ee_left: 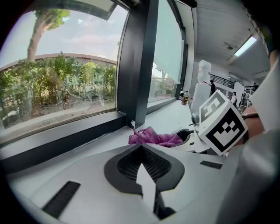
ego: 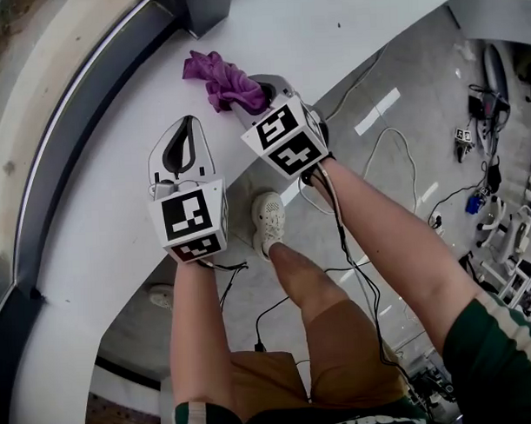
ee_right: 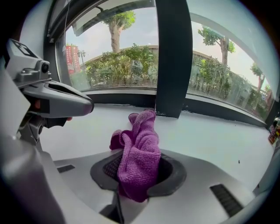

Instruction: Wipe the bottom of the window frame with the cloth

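Far left of the head view is the dark window frame point(ego: 88, 109), its bottom rail curving down the picture edge; just right of it runs the white sill point(ego: 101, 221).

The left hand-held gripper point(ego: 188, 122) sits over the sill, left of centre, and its marker cube point(ego: 192, 220) faces the camera; in its own view the jaws of this hand-held gripper point(ee_left: 141, 151) meet at the tips with nothing between them, so closed and empty; it's apart from the frame and not touching the cloth.

The purple cloth point(ego: 219, 78) is up near the top middle, bunched on the sill; its far end lies close to the foot of the dark upright post point(ee_right: 173, 57), just short of the bottom rail point(ee_right: 218, 111); can't tell if it actually touches the rail.

The right hand-held gripper point(ego: 248, 93) is right of the left one, its cube point(ego: 287, 136) tilted; in the right gripper view its jaws point(ee_right: 136, 173) are clamped on the cloth point(ee_right: 139, 148), which spills forward out of them onto the sill point(ee_right: 210, 135); the left gripper view also catches that cloth point(ee_left: 157, 138) lying ahead on the sill, with the right gripper's cube point(ee_left: 223, 124) on the right side.

Lower middle shows a white shoe point(ego: 268, 222) on the grey floor point(ego: 418, 88); cables point(ego: 394, 150) trail off to the right.
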Demonstrator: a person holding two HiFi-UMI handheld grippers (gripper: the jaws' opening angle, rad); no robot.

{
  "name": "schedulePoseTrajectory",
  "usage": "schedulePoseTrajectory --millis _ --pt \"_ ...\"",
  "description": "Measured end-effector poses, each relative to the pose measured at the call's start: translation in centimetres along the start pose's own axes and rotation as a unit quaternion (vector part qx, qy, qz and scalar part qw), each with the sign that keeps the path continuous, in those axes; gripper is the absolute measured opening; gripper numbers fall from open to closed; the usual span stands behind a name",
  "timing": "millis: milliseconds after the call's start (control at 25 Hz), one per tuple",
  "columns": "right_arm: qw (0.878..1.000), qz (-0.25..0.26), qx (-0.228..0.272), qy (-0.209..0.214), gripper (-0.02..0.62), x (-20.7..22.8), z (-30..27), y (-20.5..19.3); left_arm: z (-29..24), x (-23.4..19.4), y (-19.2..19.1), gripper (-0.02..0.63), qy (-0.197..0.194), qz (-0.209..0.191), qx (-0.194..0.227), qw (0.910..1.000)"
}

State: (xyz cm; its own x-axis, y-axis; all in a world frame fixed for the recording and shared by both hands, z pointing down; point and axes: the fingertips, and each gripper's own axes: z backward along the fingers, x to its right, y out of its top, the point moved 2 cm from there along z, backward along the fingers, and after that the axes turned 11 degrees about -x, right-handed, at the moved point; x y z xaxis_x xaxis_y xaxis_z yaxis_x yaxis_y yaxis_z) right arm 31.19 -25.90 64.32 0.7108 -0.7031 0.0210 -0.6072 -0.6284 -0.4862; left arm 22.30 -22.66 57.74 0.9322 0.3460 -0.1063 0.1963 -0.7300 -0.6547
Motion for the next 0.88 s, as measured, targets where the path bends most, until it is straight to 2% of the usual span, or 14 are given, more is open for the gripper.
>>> schedulePoseTrajectory --millis 480,720,880 --pt "1.000 0.013 -0.021 0.011 0.126 -0.6 2.6 0.9 1.3 -0.7 1.6 0.005 0.001 -0.002 -0.023 0.9997" --pt "1.000 0.008 -0.028 0.001 0.126 -0.5 2.1 0.8 1.7 -0.7 0.7 0.005 0.001 0.004 -0.019 0.9998" --pt "0.999 0.011 -0.033 -0.003 0.127 -1.5 1.5 -1.5 2.3 0.3 -1.7 0.005 -0.002 0.005 -0.017 0.9998"
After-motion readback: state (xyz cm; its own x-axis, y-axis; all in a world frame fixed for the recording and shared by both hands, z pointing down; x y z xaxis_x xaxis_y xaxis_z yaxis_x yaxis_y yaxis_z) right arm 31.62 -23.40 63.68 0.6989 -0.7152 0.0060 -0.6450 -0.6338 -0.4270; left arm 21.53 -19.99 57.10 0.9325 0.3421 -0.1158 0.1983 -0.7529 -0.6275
